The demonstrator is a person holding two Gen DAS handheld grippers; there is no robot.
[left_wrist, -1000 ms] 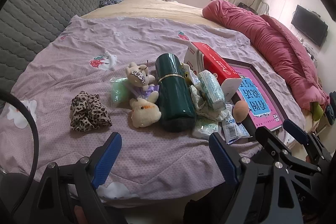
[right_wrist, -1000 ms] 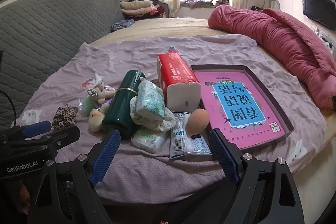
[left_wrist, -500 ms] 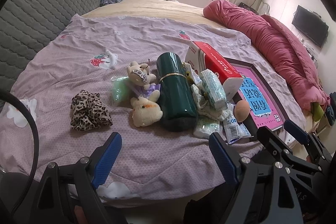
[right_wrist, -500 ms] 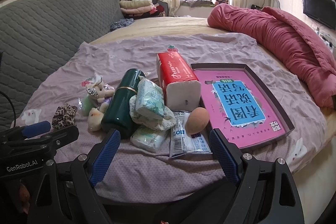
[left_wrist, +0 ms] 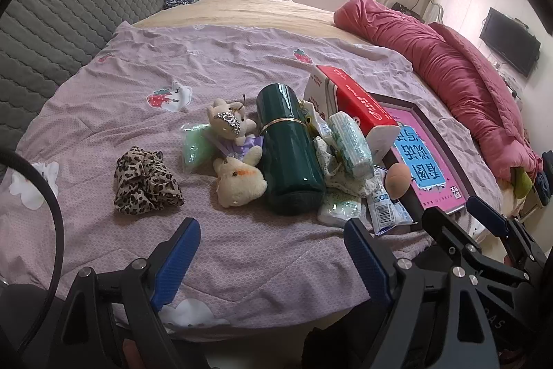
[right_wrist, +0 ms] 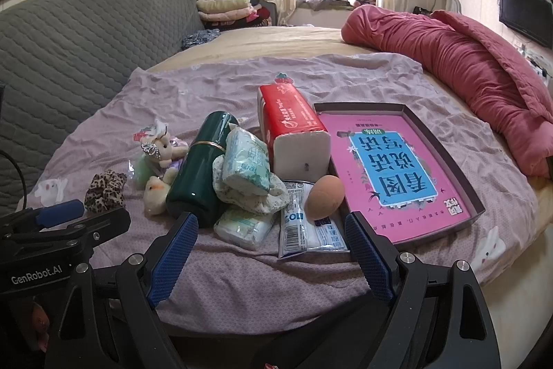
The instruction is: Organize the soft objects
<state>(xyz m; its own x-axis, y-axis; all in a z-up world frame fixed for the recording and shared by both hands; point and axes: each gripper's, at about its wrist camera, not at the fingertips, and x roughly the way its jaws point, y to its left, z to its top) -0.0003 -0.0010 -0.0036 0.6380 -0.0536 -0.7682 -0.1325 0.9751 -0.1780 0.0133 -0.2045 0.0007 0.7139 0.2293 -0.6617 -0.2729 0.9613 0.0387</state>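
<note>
A pile lies on the purple bedsheet (left_wrist: 138, 64). It holds a leopard scrunchie (left_wrist: 145, 182), two small plush bears (left_wrist: 238, 178), a dark green bottle (left_wrist: 290, 154), tissue packs (left_wrist: 349, 144), a red tissue box (left_wrist: 356, 106) and a beige sponge egg (left_wrist: 397, 178). My left gripper (left_wrist: 273, 251) is open and empty, near the bed's front edge. My right gripper (right_wrist: 273, 248) is open and empty, just short of the wipes packet (right_wrist: 304, 230) and the egg (right_wrist: 325, 196).
A dark tray holding a pink book (right_wrist: 397, 168) lies right of the pile. A rolled red quilt (right_wrist: 466, 71) lies along the right side. A grey quilted headboard (right_wrist: 69, 51) is at the left. Folded clothes (right_wrist: 228, 9) sit at the back.
Both grippers have crept slightly forward toward the pile. Nothing on the bed has moved.
</note>
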